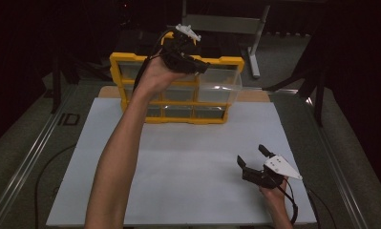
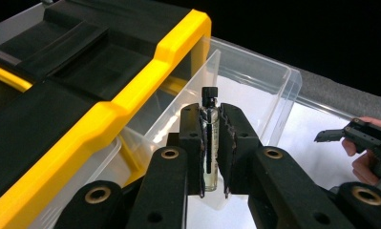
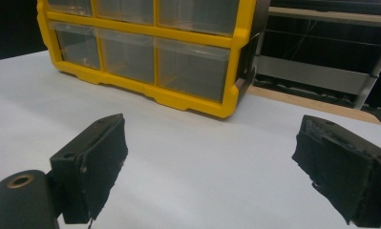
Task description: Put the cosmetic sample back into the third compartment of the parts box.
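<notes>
- Left gripper [image 2: 212, 152], in my left hand: jaws clamped on a small glass vial [image 2: 210, 143], pads pressing its clear body from both sides, black cap standing free above them.
- Vial's place: upright between the pads, held over the pulled-out clear drawer [image 2: 255, 90] at the top right of the yellow organizer [image 1: 131, 59]; it touches nothing but the pads.
- Handling, as I judge it: light, stiff, thin-walled glass, smooth and likely slippery; fragile under a hard squeeze or a drop. Liquid appears inside, so it should stay upright.
- Best hold, in my view: across the cylindrical body below the cap, as now; the cap is too narrow and may turn loose.
- Drawer: thin, clear plastic, extended forward of the organizer's front; probably flexes if knocked.
- Right gripper [image 1: 253, 157], in my right hand: jaws spread wide, nothing between them, low over the white table [image 1: 178, 162] well in front of the organizer, to its right.
- Remaining organizer drawers look pushed in.
</notes>
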{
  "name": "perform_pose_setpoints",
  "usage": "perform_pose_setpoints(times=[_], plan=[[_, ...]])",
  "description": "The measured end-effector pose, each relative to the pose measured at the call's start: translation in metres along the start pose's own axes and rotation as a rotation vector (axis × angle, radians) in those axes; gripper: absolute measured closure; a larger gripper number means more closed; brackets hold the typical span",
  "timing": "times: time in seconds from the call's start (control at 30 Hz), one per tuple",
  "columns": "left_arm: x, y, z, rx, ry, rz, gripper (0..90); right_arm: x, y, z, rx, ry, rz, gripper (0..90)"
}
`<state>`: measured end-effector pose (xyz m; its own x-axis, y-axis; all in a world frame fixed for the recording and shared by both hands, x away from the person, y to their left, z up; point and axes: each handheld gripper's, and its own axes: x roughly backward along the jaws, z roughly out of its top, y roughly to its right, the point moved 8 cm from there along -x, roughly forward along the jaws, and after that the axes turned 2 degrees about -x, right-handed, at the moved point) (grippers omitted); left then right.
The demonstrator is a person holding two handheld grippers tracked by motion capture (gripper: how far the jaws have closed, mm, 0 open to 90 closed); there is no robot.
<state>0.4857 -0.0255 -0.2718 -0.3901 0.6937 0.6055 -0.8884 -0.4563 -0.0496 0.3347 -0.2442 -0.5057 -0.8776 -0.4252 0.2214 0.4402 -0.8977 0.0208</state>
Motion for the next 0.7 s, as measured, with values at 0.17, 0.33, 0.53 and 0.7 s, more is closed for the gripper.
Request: perform_pose_setpoints(times=[0.17, 0.33, 0.53, 0.7], plan=[[-0.007, 0.003, 0.0, -0.003, -0.018, -0.005, 81.5, -0.001, -0.001, 0.0, 0.004, -0.001, 0.003, 10.2], [-0.012, 0.004, -0.001, 0.0, -0.028, -0.008, 81.3, 0.0, 0.001, 0.0, 0.0, -0.001, -0.001, 10.2], [-0.014, 0.006, -0.002, 0.0, -0.043, -0.014, 81.2, -0.001, 0.002, -0.001, -0.001, -0.003, -0.004, 10.2], [-0.016, 0.008, 0.0, -0.007, -0.041, -0.02, 81.0, -0.001, 0.002, -0.001, 0.001, -0.003, -0.005, 10.2]])
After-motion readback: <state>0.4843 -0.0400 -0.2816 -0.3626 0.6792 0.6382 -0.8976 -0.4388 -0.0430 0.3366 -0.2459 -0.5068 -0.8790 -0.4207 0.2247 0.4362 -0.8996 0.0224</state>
